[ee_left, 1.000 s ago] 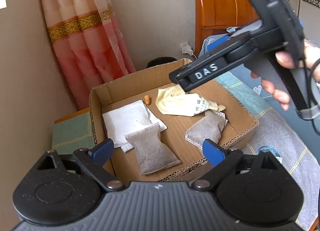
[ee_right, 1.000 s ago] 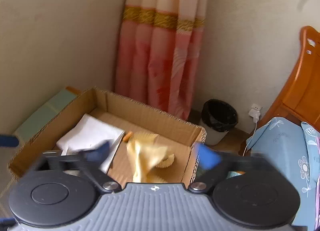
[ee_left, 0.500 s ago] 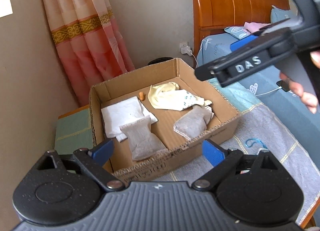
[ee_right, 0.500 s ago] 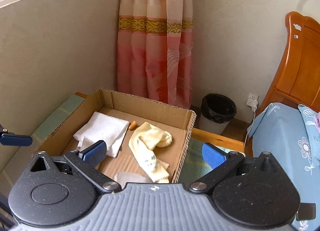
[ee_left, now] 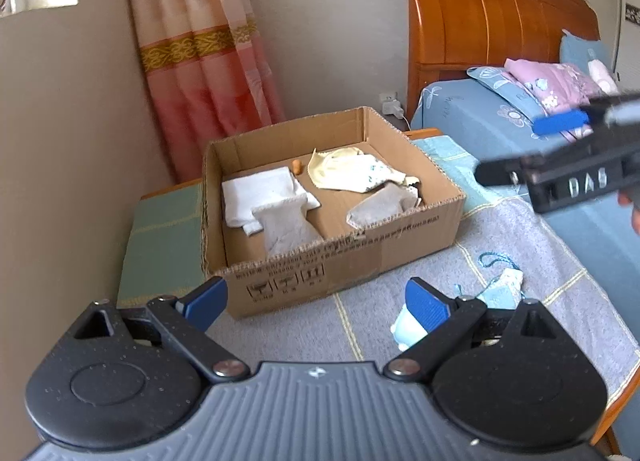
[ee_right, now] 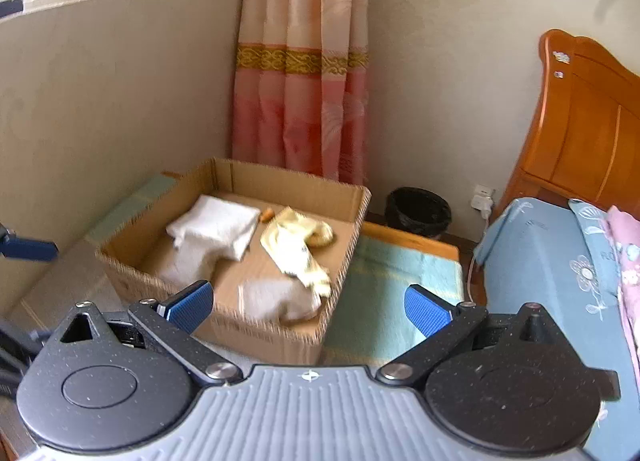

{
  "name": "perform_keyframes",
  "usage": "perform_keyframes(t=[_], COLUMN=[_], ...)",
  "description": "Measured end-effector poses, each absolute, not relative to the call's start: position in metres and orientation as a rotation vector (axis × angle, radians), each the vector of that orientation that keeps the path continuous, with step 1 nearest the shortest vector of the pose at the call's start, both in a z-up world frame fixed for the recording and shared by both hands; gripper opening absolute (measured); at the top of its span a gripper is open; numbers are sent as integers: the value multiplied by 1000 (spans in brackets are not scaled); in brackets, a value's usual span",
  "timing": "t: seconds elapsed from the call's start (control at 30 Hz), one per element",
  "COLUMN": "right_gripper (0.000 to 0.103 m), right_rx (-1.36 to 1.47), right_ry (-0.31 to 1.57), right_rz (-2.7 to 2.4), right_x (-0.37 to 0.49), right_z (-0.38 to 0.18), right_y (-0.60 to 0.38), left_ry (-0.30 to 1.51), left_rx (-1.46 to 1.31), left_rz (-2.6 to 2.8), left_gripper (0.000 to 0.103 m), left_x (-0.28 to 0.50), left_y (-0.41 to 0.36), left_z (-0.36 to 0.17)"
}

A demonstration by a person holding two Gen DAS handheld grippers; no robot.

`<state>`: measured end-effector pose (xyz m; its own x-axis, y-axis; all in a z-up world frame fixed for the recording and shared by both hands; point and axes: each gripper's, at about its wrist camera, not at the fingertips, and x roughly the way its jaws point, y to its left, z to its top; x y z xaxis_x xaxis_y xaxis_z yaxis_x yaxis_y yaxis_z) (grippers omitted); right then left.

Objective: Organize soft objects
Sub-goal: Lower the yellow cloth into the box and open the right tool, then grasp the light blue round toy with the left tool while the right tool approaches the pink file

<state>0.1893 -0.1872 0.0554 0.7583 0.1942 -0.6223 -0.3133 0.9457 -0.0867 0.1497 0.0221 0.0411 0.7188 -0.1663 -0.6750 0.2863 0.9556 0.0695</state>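
Bedroom corner w/ pink curtain [ee_left: 200, 61] and wooden headboard [ee_left: 492, 25]; a low surface under a grey checked blanket [ee_left: 520, 245] carries the cardboard box [ee_left: 340, 261].

Left wrist view: left gripper [ee_left: 316, 297] hangs over the blanket, just short of the box's near wall, jaws spread wide, nothing betw. them. Inside the box, counted: 1 white folded cloth [ee_left: 260, 191], 2 grey pouches [ee_left: 290, 227] (one front-left, one at the right), 1 pale yellow cloth [ee_left: 352, 173], 1 small orange item [ee_left: 297, 167] by the back wall. Outside the box, on the blanket nr the right finger, 1 light-blue soft item [ee_left: 500, 293] w/ a blue cord, partly hidden by the finger. Right gripper [ee_left: 560, 153] shows at the right edge, side-on.

Right wrist view: right gripper [ee_right: 308, 301] is raised above the box's near-right corner, jaws apart and empty. Same 5 things inside, blurred. Black bin [ee_right: 418, 211] x1 by the wall.

Risks, as I judge it: the blue item looks like the last one left out; its loose cord could snag a finger or trail over the box wall if grabbed by the cord only. It's thin and flat on the blanket, so a pinch may catch the blanket too and drag the box. Both grippers are near each other, so a clash is possible.
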Motion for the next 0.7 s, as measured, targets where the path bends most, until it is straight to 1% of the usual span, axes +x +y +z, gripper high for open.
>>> perform_keyframes(t=[0.17,0.33,0.7], right_gripper=[103,103,103], right_rx=[-192,-179,-179], right_ry=[672,714,885], right_rz=[214,197,274], right_x=[167,146,122], right_z=[28,0,-64], right_y=[-198,-209,-216], left_ry=[716,761,852], left_rx=[122,105,114], left_rz=[-257,-271,-326], left_gripper=[96,96,96], left_x=[137,140,147], left_y=[23,19,2], left_z=[31,16,-17])
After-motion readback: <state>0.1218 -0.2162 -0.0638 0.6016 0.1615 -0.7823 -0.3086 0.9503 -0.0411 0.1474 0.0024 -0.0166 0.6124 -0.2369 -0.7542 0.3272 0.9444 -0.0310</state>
